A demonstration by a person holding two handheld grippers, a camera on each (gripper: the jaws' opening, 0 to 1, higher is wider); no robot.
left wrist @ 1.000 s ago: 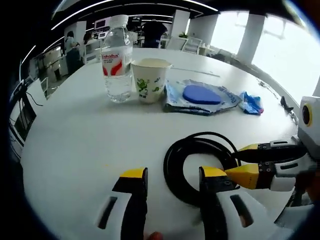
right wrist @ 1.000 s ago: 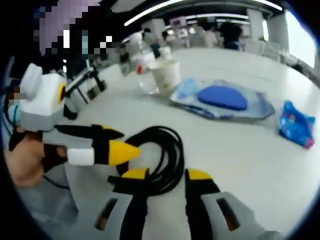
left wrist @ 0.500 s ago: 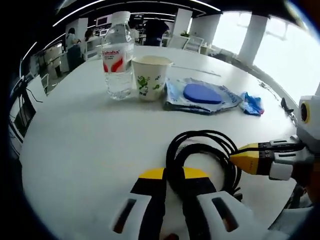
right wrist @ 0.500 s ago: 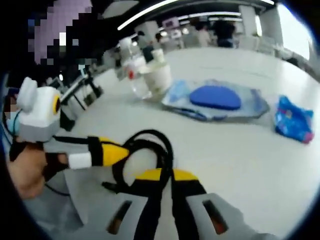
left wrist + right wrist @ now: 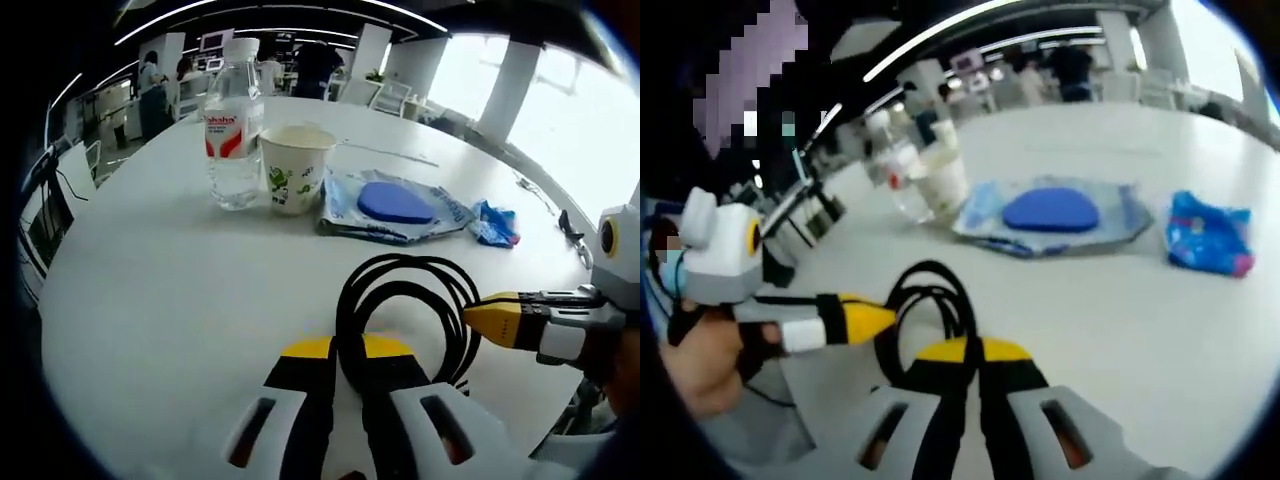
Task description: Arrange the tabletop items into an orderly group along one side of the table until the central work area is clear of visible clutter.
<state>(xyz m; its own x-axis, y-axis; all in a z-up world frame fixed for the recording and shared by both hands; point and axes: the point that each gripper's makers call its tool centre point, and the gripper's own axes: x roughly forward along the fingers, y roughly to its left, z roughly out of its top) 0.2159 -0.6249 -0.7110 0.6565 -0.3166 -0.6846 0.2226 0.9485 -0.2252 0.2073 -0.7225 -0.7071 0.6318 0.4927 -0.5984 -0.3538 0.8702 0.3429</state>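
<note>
- Left gripper (image 5: pixel 345 352): jaws pinched on the near side of the black cable coil (image 5: pixel 405 310), strands clamped between the yellow tips.
- Right gripper (image 5: pixel 962 352): jaws likewise closed on the cable, on the opposite side of the loop.
- Two-point grip likely chosen so the coil keeps its shape and doesn't unravel when carried.
- Coil sits in the near-centre of the white table (image 5: pixel 170 270), well apart from the other items.
- Far side already forms a row: water bottle (image 5: pixel 233 125), paper cup (image 5: pixel 292 168) just beside it, then blue pad in clear wrapper (image 5: pixel 395 203), then small blue packet (image 5: pixel 493 223).
- Judgement: cable is the last clutter in the work area; it belongs with that row.
</note>
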